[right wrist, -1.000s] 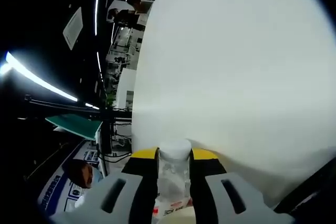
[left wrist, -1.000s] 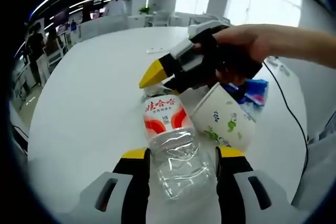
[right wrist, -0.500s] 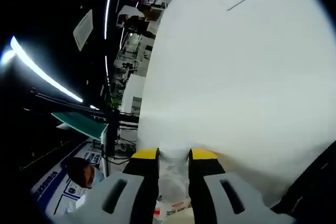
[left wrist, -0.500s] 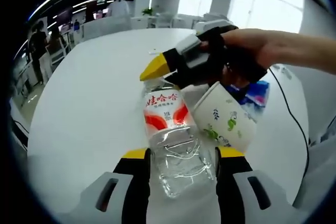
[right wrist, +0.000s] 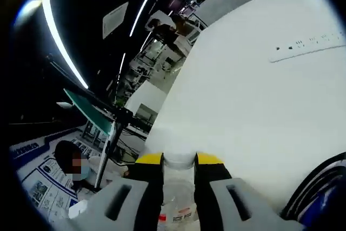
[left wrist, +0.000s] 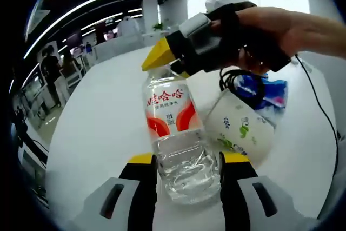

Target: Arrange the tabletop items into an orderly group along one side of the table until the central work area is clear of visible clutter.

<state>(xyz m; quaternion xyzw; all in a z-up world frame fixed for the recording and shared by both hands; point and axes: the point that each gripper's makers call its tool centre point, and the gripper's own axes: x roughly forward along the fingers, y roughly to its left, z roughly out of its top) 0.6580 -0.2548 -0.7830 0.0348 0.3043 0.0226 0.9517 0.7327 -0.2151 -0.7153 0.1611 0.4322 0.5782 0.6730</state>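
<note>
One clear bottle (left wrist: 173, 128) with a red-and-white label, one paper cup (left wrist: 240, 128) with green leaf print, and one blue packet (left wrist: 265, 91) by a black cable (left wrist: 319, 112) sit on the white table (left wrist: 102, 128). One white power strip (right wrist: 308, 47) lies toward the table's far edge

In the left gripper view we see the clear plastic water bottle with a red-and-white label (left wrist: 174, 128) between the left gripper (left wrist: 187, 167) jaws, over the white desk (left wrist: 97, 133). The right gripper (left wrist: 168, 58) meets its top. The tilted white paper cup with green prints (left wrist: 240, 128) lies just right of it, a blue packet (left wrist: 265, 91) behind. In the right gripper view, a white power strip (right wrist: 308, 47) lies well ahead on the desk.
</note>
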